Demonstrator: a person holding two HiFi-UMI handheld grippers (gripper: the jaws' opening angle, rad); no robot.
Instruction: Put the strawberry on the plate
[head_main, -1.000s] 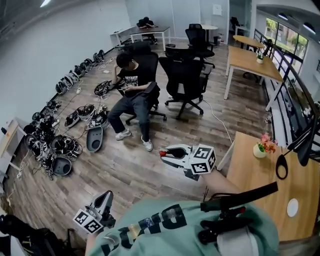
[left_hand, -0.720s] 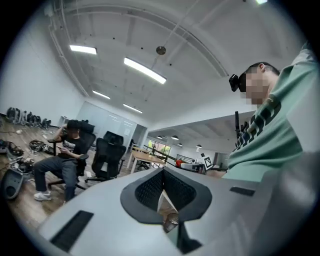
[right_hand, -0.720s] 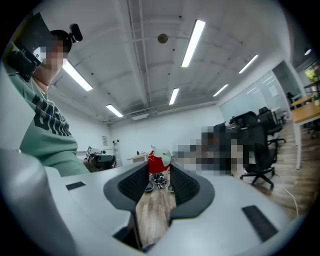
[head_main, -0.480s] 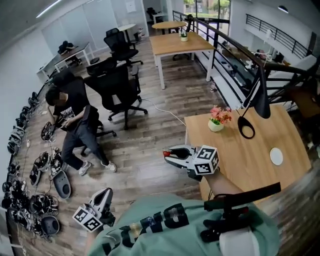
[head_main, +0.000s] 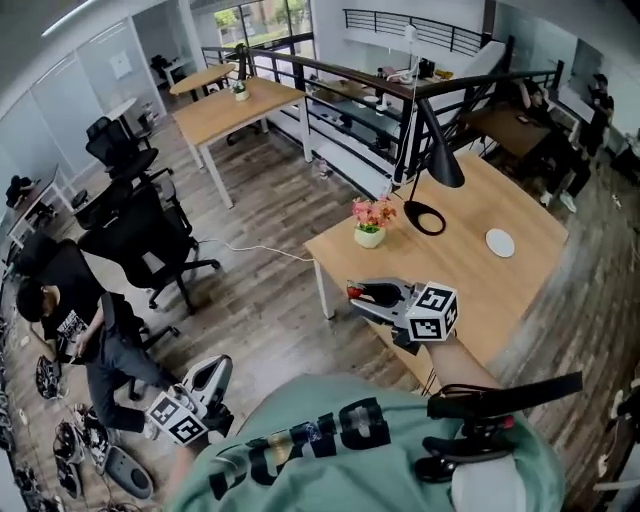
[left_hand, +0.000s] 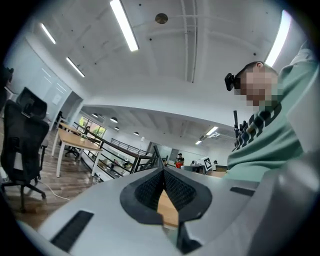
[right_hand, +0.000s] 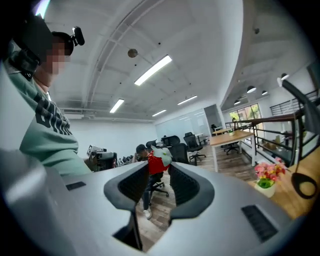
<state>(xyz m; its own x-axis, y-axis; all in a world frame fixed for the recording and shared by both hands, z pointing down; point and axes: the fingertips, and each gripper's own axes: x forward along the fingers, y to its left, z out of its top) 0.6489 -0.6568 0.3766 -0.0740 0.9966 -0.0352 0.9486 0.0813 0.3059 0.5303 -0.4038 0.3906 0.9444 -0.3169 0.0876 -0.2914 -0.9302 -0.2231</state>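
A red strawberry (right_hand: 155, 162) with green leaves sits pinched between the tips of my right gripper (right_hand: 159, 167). In the head view the right gripper (head_main: 358, 297) hangs in the air over the near corner of the wooden table (head_main: 470, 290), the strawberry (head_main: 354, 293) at its tip. The small white plate (head_main: 500, 242) lies farther back on the table's right side, well apart from the gripper. My left gripper (head_main: 213, 367) is low at my left side, away from the table. Its jaws (left_hand: 163, 171) meet at the tips with nothing between them.
A flower pot (head_main: 369, 235) with pink flowers stands at the table's left corner. A black desk lamp (head_main: 441, 172) with a ring base (head_main: 425, 218) stands behind it. Office chairs (head_main: 145, 245) and a seated person (head_main: 65, 310) are on the floor at the left.
The head view has swung from the floor and the seated person to the wooden table, which now lies under the right gripper. The strawberry stays in the right gripper; the left gripper stays low.
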